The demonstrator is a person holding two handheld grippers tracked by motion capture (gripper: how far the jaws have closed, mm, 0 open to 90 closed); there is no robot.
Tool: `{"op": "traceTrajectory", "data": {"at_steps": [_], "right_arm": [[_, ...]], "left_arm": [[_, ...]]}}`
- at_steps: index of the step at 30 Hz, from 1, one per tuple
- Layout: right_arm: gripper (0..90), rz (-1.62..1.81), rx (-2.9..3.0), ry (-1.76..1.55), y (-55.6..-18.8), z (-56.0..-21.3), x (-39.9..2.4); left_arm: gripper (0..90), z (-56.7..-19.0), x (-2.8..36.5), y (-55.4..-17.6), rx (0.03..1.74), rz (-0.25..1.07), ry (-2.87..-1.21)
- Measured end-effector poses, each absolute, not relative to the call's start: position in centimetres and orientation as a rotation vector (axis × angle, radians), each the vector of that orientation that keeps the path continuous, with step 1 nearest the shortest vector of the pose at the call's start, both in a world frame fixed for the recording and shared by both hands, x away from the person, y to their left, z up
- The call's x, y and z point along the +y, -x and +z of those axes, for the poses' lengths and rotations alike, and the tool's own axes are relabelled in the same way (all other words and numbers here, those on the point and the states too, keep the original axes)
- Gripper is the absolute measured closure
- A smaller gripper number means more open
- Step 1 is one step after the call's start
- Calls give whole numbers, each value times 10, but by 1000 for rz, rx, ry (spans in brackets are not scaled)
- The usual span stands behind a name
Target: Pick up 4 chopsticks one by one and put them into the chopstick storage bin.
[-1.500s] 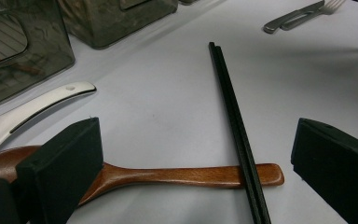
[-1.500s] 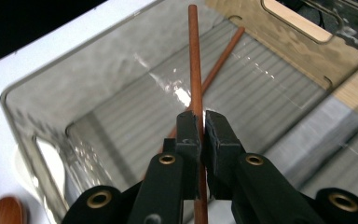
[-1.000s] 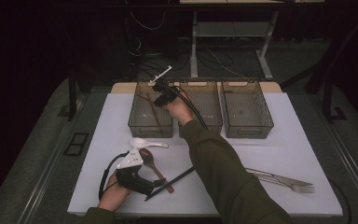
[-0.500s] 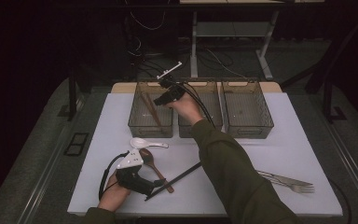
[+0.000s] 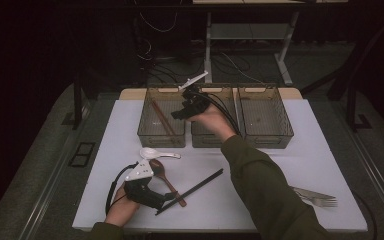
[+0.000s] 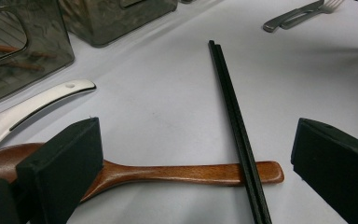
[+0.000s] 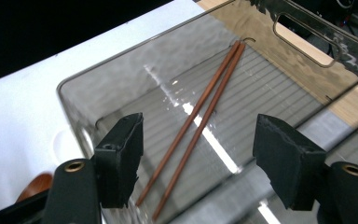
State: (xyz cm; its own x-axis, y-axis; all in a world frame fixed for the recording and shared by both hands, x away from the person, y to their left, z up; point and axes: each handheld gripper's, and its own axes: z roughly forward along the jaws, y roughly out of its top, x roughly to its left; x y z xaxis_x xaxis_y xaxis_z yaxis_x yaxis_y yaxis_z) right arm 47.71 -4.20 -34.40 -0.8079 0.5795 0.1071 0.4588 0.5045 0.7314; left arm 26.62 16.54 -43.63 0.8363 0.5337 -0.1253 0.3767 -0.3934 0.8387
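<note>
Chopsticks (image 7: 193,126) of brown wood lie loose on the floor of the left bin (image 5: 145,122). Right tongs (image 7: 198,156) hang above them, jaws just opened and spread, gripping nothing. Left tongs (image 6: 191,154) rest on the table (image 5: 280,165), spread wide around a wooden spoon (image 6: 168,172) crossed by black chopsticks (image 6: 235,121).

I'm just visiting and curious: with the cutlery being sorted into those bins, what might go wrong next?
The black chopsticks lie across the wooden spoon handle, so lifting the spoon with the open left gripper could flick them away. The right gripper, jaws just opened, hangs above the brown chopsticks and might clip the left bin rim.
</note>
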Motion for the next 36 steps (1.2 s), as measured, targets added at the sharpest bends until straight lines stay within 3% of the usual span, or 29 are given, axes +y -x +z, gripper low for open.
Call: {"op": "traceTrajectory", "data": {"at_steps": [21, 36], "right_arm": [[205, 1282, 2613, -850, -427, -356, -115], [194, 1359, 2551, -880, -383, -373, -175]], "left_arm": [[12, -437, 165, -267, 695, 202, -2022], [12, -439, 168, -266, 703, 195, -2022]]}}
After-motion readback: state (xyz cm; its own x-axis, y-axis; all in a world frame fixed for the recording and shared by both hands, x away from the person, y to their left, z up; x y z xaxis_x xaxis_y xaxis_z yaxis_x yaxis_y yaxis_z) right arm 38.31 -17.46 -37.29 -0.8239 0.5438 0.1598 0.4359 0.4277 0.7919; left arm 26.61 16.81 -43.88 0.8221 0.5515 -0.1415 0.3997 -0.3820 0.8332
